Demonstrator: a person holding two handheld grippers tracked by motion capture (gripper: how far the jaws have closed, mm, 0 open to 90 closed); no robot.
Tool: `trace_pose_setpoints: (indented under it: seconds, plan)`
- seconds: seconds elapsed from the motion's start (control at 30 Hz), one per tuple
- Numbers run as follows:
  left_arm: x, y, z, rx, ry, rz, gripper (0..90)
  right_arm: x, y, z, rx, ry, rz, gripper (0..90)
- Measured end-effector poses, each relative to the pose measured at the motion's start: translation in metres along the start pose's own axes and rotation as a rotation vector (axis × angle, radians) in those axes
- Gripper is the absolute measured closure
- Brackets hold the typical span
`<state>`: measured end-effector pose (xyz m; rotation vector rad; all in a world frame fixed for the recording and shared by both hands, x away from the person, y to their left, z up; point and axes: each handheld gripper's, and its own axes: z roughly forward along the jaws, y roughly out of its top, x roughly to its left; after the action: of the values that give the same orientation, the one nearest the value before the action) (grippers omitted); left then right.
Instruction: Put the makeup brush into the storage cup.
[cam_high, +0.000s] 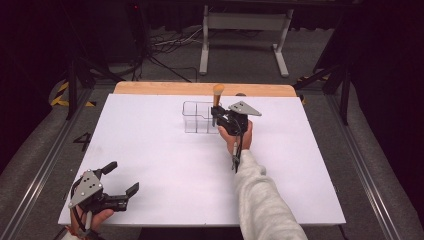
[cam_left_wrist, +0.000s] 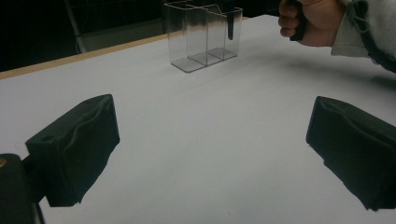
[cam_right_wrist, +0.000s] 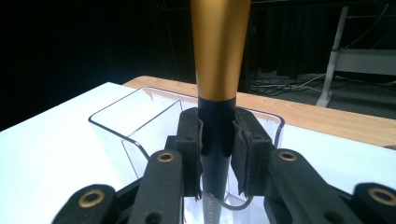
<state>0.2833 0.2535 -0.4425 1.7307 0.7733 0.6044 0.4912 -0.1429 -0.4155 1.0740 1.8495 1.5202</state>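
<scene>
Makeup brush (cam_right_wrist: 217, 70), with a gold tapered upper part and a black lower shaft, stands upright between the jaws of the right gripper (cam_high: 216, 117), whose pads press on the black shaft from both sides. Its lower end reaches down into a clear plastic organizer (cam_high: 196, 117) with several compartments; the right gripper view shows the shaft passing over the near rim of the organizer (cam_right_wrist: 140, 116), though which compartment it enters I cannot tell. The organizer stands on the white table (cam_high: 165, 165) toward the far edge, roughly at the middle of that edge, just short of the bare wooden strip (cam_high: 150, 88) along it. The hand (cam_high: 240, 140) holding the right gripper comes in over the table from the near side in a light grey sleeve (cam_high: 260, 195). The left gripper (cam_high: 122, 179) rests near the near left corner of the table, well apart from the organizer (cam_left_wrist: 203, 35), with its jaws spread wide and nothing between them.
</scene>
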Motion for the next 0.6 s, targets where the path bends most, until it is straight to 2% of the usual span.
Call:
trace_pose_setpoints:
  seconds: [0.5,0.57,0.6]
  plan:
    - [-0.0003,0.0002,-0.0002,0.006,0.003,-0.001,3.4,-0.0008,0.0017,0.0002,0.012,-0.025,-0.016,74.3]
    - [-0.0003,0.0,0.0001,0.006,0.004,-0.002,3.4,-0.0016,0.0019,-0.0004,0.006,-0.027,-0.014,68.3]
    - [-0.0003,0.0,0.0002,0.006,0.003,-0.002,3.4,-0.0016,0.0019,-0.0004,0.006,-0.027,-0.014,68.3]
